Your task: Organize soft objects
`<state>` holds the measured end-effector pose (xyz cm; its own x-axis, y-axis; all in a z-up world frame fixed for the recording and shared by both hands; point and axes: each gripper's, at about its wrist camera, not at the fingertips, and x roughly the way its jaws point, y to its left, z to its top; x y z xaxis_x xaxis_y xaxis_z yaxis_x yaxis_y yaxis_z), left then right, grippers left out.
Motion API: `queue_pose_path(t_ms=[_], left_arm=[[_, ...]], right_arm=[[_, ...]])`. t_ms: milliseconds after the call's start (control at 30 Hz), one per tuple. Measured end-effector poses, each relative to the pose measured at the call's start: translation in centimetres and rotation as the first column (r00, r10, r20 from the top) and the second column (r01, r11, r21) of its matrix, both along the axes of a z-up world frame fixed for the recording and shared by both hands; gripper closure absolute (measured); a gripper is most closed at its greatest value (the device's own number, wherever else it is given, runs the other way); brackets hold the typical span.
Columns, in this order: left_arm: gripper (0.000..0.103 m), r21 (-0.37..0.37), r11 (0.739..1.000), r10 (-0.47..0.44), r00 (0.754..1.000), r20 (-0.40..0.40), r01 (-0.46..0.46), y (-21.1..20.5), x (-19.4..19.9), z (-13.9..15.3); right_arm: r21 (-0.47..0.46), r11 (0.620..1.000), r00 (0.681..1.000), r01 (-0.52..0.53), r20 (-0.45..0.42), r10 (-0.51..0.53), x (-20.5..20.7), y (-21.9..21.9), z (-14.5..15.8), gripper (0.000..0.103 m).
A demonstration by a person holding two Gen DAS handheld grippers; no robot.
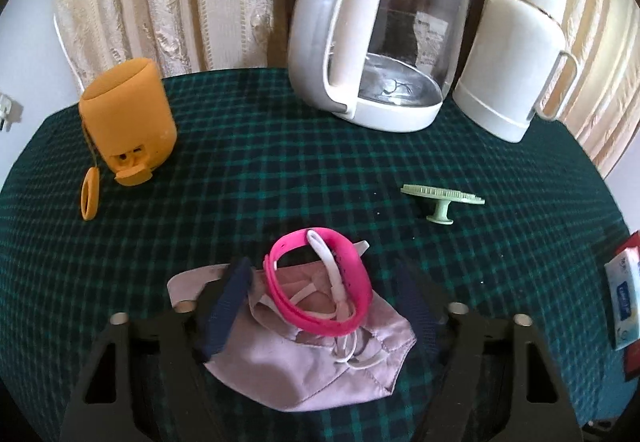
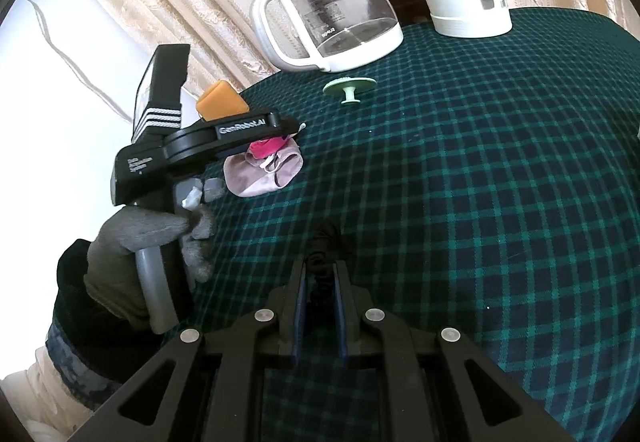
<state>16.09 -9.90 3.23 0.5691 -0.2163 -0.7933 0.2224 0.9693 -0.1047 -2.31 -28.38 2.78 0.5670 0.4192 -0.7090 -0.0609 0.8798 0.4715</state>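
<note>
A pink cloth face mask lies on the green plaid tablecloth with a bright pink silicone band and white ear loops on top. My left gripper is open, its fingers on either side of the mask and band. The pile also shows in the right wrist view, under the left gripper body. My right gripper is shut on a small black soft object, held just above the cloth. A green silicone brush lies further back, also seen in the right wrist view.
An orange silicone speaker with a loose cap stands at back left. A glass carafe and a white thermos jug stand at the back by the curtain. A tissue pack lies at the right edge.
</note>
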Motion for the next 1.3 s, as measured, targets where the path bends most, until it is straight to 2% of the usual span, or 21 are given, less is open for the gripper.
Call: queue_pose_path(t_ms=[33,133,300,533,733,1300], left_arm=[[0.051,0.009,1.000,-0.005,1.000,0.004,0.005,-0.2,0.1,-0.1],[0.057,0.046,0.999,-0.026,1.000,0.000,0.026,-0.9,0.2,-0.7],[0.057,0.012,1.000,-0.027,0.999,0.032,0.027,-0.5,-0.6,0.2],[0.057,-0.073,0.997,-0.021,0.992,0.125,0.030,1.1,-3.2,4.5],[0.057,-0.110,0.992,-0.050,0.984,0.171,0.070,0.8,-5.9,7.0],[0.056,-0.238,0.948,-0.148,0.956,0.251,0.210,-0.5,-11.5,13.2]], right_arm=[[0.001,1.000,1.000,0.001,-0.002,-0.001,0.0,0.0,0.0,0.090],[0.002,1.000,1.000,0.008,-0.004,-0.008,0.0,-0.2,-0.1,0.090],[-0.001,1.000,1.000,0.022,0.004,-0.022,-0.2,-0.4,0.3,0.090],[0.005,0.999,0.999,0.036,0.018,-0.036,-0.9,-0.8,1.0,0.090],[0.012,0.998,0.997,0.060,0.045,-0.060,-2.0,-1.3,2.1,0.090],[0.023,0.993,0.989,0.112,0.089,-0.114,-5.2,-3.0,3.9,0.090]])
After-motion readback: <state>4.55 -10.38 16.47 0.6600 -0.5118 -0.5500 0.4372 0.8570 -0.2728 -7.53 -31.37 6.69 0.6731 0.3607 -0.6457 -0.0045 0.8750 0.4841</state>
